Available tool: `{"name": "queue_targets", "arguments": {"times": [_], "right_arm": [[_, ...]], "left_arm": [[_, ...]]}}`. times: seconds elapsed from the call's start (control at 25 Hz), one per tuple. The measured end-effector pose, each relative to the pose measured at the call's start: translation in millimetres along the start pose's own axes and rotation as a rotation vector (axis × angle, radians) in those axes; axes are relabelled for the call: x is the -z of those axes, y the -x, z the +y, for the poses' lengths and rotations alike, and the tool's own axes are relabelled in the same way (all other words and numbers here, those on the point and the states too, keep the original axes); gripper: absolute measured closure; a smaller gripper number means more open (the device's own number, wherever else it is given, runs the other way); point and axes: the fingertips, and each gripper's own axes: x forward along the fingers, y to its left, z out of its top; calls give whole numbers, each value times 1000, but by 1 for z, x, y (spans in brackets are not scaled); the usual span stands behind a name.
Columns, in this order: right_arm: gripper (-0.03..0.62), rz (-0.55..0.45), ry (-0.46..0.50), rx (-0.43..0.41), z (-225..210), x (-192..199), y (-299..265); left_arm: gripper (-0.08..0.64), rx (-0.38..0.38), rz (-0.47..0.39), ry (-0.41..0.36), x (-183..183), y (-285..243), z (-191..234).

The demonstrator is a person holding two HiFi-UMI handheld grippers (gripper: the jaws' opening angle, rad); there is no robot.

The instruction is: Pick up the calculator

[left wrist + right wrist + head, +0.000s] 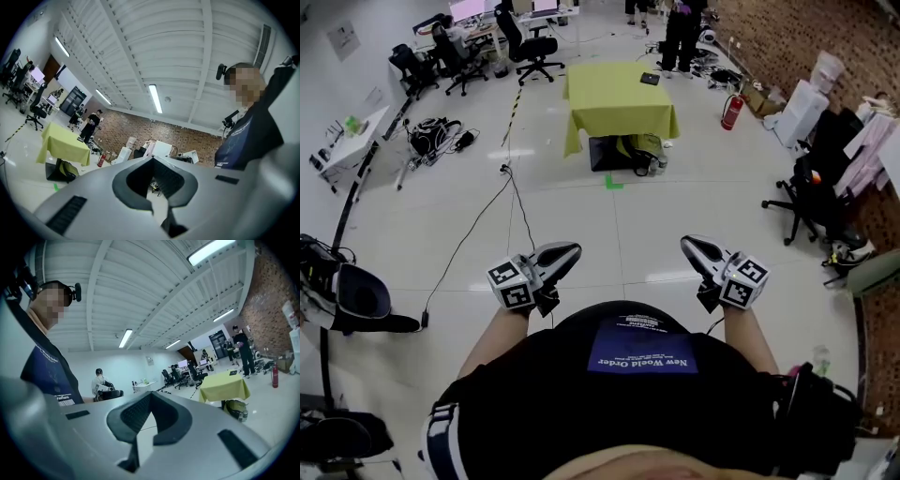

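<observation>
The left gripper (565, 255) and right gripper (692, 247) are being held closed and empty, since the calculator (650, 79) is lying far ahead

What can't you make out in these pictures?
- Calculator: too small in the head view; only a dark flat patch on the table, no keys to be seen.
- Table legs: hidden in the head view by the yellow cloth.
- Person behind the table: upper body cut off by the head view's top edge.
</observation>
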Motion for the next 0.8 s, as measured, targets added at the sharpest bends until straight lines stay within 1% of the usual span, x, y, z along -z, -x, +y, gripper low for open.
{"name": "queue_targets", "arguments": {"times": [0.16,0.32,0.4,0.48,0.56,0.72,0.8], "right_arm": [[607,25,2,-6,-13,0,-31],[607,20,-39,-12,-46,1,-43],[607,11,-71,-28,-68,-1,-47],[607,3,-85,-49,-94,-5,-50],[607,0,-81,-81,-125,-14,-50],[607,3,-65,-144,-187,-45,-42],[607,7,-47,-172,-213,-57,-40]], "left_arm": [[554,1,-5,31,-3,5,32],[554,-9,1,67,-1,-8,59],[554,-22,6,72,-2,-27,73],[554,-37,8,60,-4,-51,86],[554,-56,-2,38,-11,-79,96],[554,-100,-47,17,-30,-139,109],[554,-123,-48,5,-35,-166,116]]}}
